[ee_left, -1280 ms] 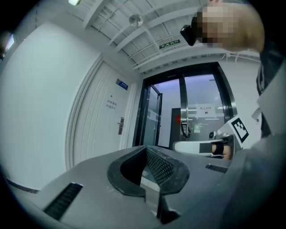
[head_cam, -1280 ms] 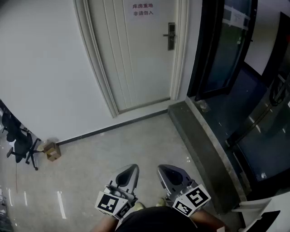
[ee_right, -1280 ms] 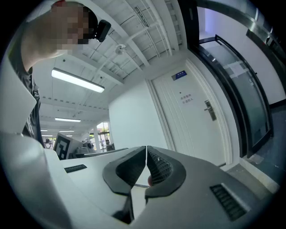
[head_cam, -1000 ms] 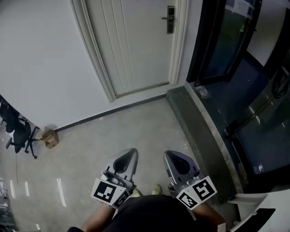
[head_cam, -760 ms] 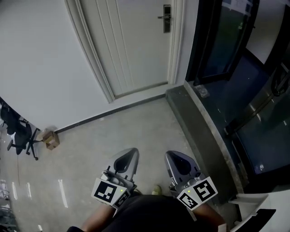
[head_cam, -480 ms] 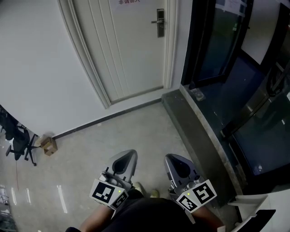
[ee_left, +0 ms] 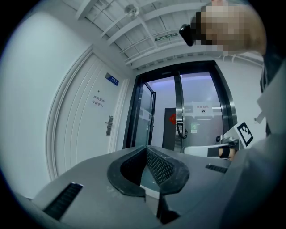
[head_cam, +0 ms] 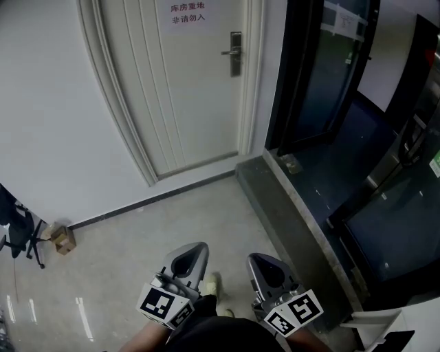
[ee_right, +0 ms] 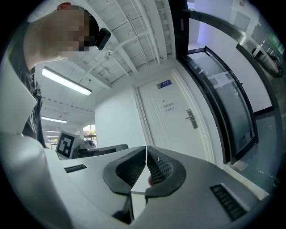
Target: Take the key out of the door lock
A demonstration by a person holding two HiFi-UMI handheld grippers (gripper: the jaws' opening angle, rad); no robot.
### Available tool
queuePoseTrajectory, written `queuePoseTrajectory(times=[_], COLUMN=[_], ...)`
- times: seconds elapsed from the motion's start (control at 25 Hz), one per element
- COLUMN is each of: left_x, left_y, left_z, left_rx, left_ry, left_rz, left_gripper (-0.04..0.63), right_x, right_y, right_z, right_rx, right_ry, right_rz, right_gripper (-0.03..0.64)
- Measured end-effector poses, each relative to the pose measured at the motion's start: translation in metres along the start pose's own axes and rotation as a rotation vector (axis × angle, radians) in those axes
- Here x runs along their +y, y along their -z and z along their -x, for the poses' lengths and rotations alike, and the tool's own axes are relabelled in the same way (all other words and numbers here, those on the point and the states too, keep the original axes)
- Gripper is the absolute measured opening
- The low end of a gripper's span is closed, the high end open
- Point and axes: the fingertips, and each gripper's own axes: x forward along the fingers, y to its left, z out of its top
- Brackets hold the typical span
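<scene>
Left gripper point(head_cam: 192, 251) has its jaws together on nothing. The lock point(head_cam: 235, 53) sits well ahead on the door point(head_cam: 185, 103), and its key is too small to see. Right gripper point(head_cam: 260, 262), likewise closed and empty, looks slightly nearer.

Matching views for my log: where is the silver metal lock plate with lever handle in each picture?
Head view: silver metal lock plate, top centre.
Left gripper view: left of centre.
Right gripper view: right of centre.
Shared landmark: white paper notice on the white door.
</scene>
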Motion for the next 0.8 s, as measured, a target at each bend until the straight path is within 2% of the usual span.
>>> queuePoseTrajectory(times=[0.2, 0.48, 0.8], left_x=[0.038, 0.114, 0.180], left_y=[-0.002, -0.013, -0.029], left_z=[-0.041, -0.107, -0.167], left_rx=[-0.007, -0.006, -0.020], left_ry=[0.016, 0.040, 0.080], left_rz=[0.020, 0.013, -0.046], left_gripper=[0.005, 0.005, 0.005], right_x=[-0.030, -0.069, -0.098], right_y=[-0.001, -0.012, -0.026], right_z=[-0.042, -0.134, -0.218], right_rx=[0.009, 0.011, -0.005], right_ry=[0.029, 0.064, 0.113], right_rz=[0.008, 0.024, 0.095], right_gripper=[0.015, 0.015, 0.015])
